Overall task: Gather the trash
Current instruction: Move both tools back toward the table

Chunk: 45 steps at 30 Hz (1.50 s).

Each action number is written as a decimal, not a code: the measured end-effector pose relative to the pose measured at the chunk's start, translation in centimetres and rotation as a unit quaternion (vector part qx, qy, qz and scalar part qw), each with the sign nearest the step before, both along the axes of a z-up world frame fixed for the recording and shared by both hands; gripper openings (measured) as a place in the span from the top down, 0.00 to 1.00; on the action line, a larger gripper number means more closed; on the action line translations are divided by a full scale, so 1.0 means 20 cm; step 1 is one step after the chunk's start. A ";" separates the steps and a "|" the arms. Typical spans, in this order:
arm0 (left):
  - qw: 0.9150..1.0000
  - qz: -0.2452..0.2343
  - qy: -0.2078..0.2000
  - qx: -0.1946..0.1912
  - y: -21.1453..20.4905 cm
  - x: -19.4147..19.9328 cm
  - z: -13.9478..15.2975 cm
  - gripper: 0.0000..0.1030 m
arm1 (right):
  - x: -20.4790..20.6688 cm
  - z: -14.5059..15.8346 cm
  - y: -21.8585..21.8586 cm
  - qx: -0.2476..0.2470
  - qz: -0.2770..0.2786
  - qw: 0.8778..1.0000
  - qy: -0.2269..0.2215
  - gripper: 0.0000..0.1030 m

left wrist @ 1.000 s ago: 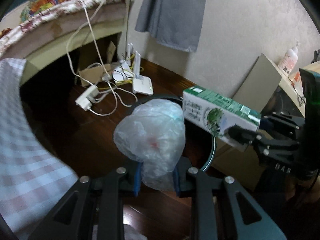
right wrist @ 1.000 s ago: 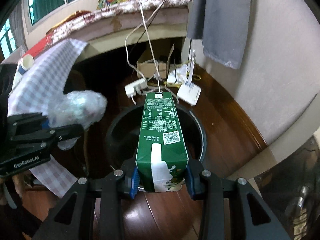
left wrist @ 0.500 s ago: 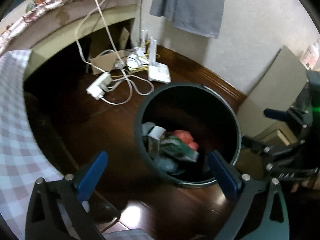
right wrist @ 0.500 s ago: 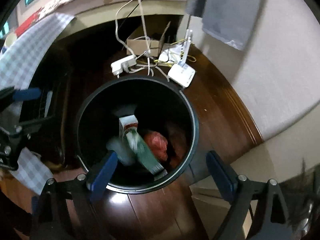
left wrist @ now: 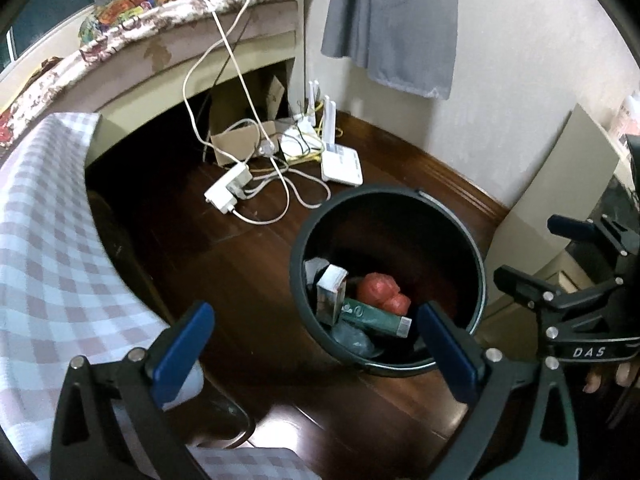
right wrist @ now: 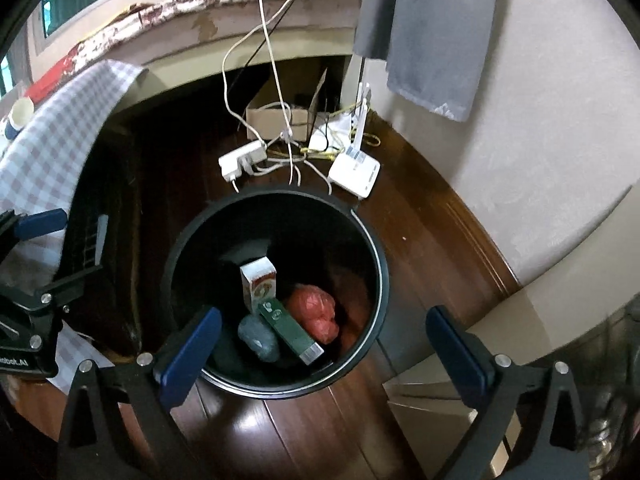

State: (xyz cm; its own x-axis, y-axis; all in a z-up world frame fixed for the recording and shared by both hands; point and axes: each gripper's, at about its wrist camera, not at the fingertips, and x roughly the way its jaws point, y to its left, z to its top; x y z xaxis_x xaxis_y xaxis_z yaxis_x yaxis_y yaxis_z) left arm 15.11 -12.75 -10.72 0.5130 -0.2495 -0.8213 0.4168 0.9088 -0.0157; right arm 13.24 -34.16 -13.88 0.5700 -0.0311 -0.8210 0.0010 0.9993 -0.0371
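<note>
Below both of your grippers stands the black bin [right wrist: 376,280] on the dark wooden floor [left wrist: 248,264]. Your left gripper [left wrist: 316,344] has its jaws spread wide with nothing between them; they have just been opening. Your right gripper [right wrist: 324,344] is the same: jaws far apart, just opened, nothing between the blue pads [right wrist: 192,356].

At the bottom of the bin lies the green carton [right wrist: 290,330], on its side, pointing from about 11 o'clock to 5 o'clock in the right wrist view. Touching it at 9 o'clock is the crumpled clear bag [right wrist: 258,338]. At 3 o'clock of the carton sits a red bag [right wrist: 316,312], and at 12 o'clock a white carton [right wrist: 258,284] stands upright against the other trash.

In the left wrist view your right gripper shows at 3 o'clock, beyond the bin's rim. In the right wrist view your left gripper shows at 9 o'clock, next to the checked cloth [right wrist: 56,140].

Beyond the bin at 12 o'clock lie a white power strip [right wrist: 242,160], tangled cables [right wrist: 280,136], a white router [right wrist: 354,172] and a cardboard box [right wrist: 276,114]. A grey cloth [right wrist: 432,28] hangs on the wall at 1 o'clock.
</note>
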 end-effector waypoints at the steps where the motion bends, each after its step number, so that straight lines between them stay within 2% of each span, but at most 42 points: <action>1: 1.000 0.001 -0.004 -0.001 0.00 -0.01 0.02 0.01 | -0.01 0.02 0.00 0.002 -0.002 1.000 -0.005 0.00; 8: 0.999 0.007 -0.034 -0.012 0.03 -0.04 0.17 0.01 | -0.06 0.19 0.02 0.012 -0.013 0.999 -0.038 0.00; 15: 0.998 0.034 -0.055 -0.022 0.14 -0.08 0.28 0.01 | -0.09 0.33 0.12 0.010 0.004 0.998 -0.067 0.00; 21: 0.994 0.066 -0.078 -0.030 0.30 -0.13 0.37 0.01 | -0.10 0.42 0.28 0.013 0.035 0.996 -0.084 0.00; 27: 0.987 0.112 -0.096 -0.056 0.56 -0.21 0.45 0.01 | -0.09 0.49 0.51 0.024 0.083 0.991 -0.100 0.00; 30: 0.981 0.149 -0.112 -0.056 0.71 -0.26 0.49 0.01 | -0.08 0.51 0.65 0.028 0.110 0.988 -0.104 0.00; 37: 0.960 0.237 -0.143 -0.042 1.08 -0.37 0.53 0.01 | -0.06 0.56 1.01 0.042 0.184 0.975 -0.116 0.00; 45: 0.927 0.339 -0.158 -0.028 1.54 -0.54 0.52 0.01 | -0.08 0.61 1.46 0.035 0.260 0.958 -0.117 0.00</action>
